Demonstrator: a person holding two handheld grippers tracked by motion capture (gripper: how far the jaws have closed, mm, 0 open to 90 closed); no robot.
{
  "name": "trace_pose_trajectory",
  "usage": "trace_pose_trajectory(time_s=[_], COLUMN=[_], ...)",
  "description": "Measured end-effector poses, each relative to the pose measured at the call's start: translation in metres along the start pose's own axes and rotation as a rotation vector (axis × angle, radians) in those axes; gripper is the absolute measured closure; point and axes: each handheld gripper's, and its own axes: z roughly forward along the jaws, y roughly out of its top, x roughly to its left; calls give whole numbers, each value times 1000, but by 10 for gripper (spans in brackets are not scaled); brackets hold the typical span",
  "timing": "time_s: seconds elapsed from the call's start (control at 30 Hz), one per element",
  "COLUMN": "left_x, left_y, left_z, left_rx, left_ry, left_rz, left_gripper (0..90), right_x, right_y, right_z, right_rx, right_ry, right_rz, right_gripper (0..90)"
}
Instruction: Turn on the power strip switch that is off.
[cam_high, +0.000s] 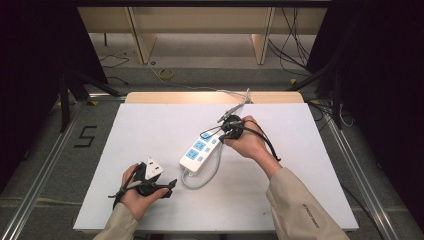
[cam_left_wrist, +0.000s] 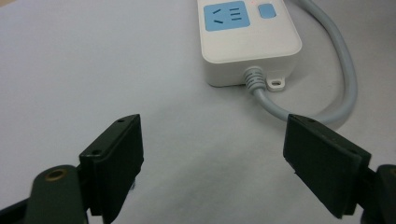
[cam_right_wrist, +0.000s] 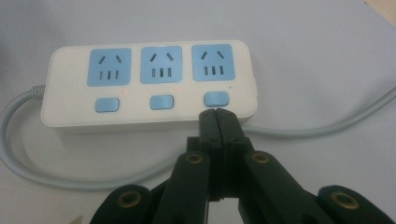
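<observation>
Right gripper (cam_right_wrist: 218, 114), jaws closed, hovered at the power strip's (cam_right_wrist: 149, 88) end switch (cam_right_wrist: 216, 99), perhaps touching; press straight down. Left gripper (cam_left_wrist: 212, 154) gaped wide, empty.

A white power strip (cam_right_wrist: 149, 88) lies across the table (cam_right_wrist: 303, 37), with three blue sockets in a row and a blue switch near each. The right gripper (cam_right_wrist: 218, 114) has its jaws pressed together, nothing between them, their tips at the near edge of the strip just below the rightmost switch (cam_right_wrist: 216, 98). A grey cable (cam_right_wrist: 28, 170) leaves the strip's left end and loops along its near side to the right.
</observation>
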Motion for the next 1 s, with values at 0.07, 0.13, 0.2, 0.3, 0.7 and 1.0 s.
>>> trace_pose_trajectory(time_s=[0.07, 0.13, 0.2, 0.3, 0.7, 1.0], left_x=[0, 0, 0, 0, -1, -1], left_y=[0, 0, 0, 0, 1, 1], left_z=[0, 0, 0, 0, 0, 0], left_rx=[-1, -1, -1, 1, -5, -6], left_ry=[-1, -2, -2, -1, -1, -3], left_rz=[0, 0, 1, 2, -3, -2], left_gripper=[199, 199, 199, 199, 199, 200], right_x=[0, 1, 1, 1, 1, 0], right_y=[1, 2, 2, 4, 7, 9], right_z=[2, 2, 3, 3, 5, 8], right_rx=[-1, 4, 6, 6, 5, 17], right_ry=[0, 2, 3, 3, 5, 7], right_rz=[-4, 2, -4, 1, -4, 11], right_gripper=[900, 900, 900, 900, 900, 900])
